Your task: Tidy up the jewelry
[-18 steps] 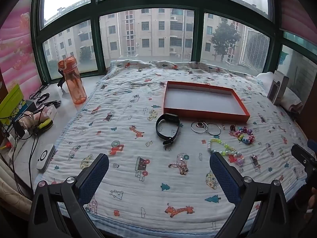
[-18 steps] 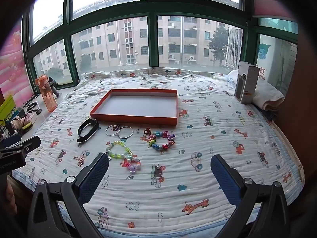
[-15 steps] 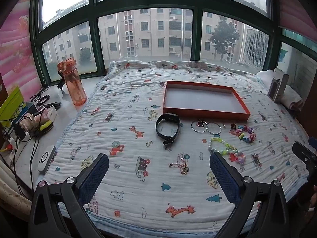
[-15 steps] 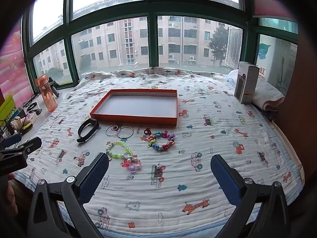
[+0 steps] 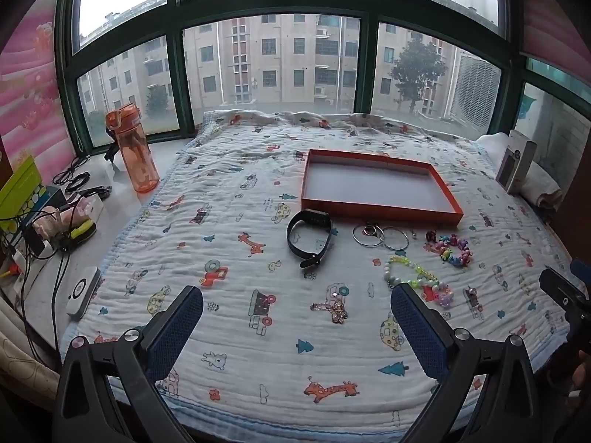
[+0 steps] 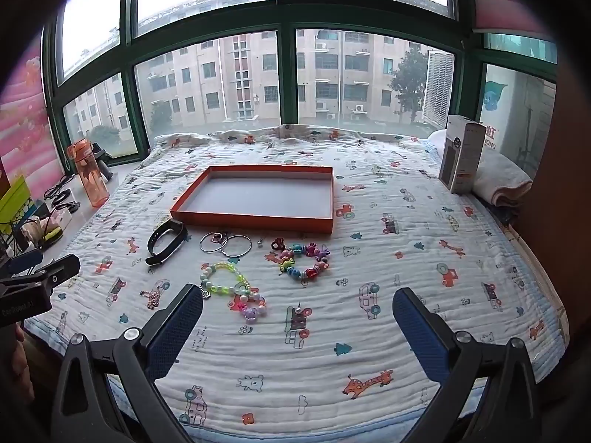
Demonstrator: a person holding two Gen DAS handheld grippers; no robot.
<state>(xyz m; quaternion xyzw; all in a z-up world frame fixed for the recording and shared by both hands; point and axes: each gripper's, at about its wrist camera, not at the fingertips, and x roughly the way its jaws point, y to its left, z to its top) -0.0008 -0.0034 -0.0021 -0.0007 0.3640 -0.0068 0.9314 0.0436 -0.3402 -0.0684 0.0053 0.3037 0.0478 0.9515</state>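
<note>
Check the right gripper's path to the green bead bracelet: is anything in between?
Nothing visible does. The right gripper is open over bare blanket, and the green bead bracelet lies just ahead, left of centre, with a pink bead piece touching its near side.

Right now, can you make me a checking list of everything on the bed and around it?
Surface: white cartoon-print quilt, wrinkled.
Job's things: empty orange shallow tray; black wristband, silver hoop rings, colourful bead bracelet, pastel bead bracelet on the quilt in front of it.
Clutter: orange water bottle, white carton.
Grippers: left gripper and right gripper, fingers wide open, holding nothing.
Cables: black cords on the sill.
Surroundings: green-framed window.
</note>
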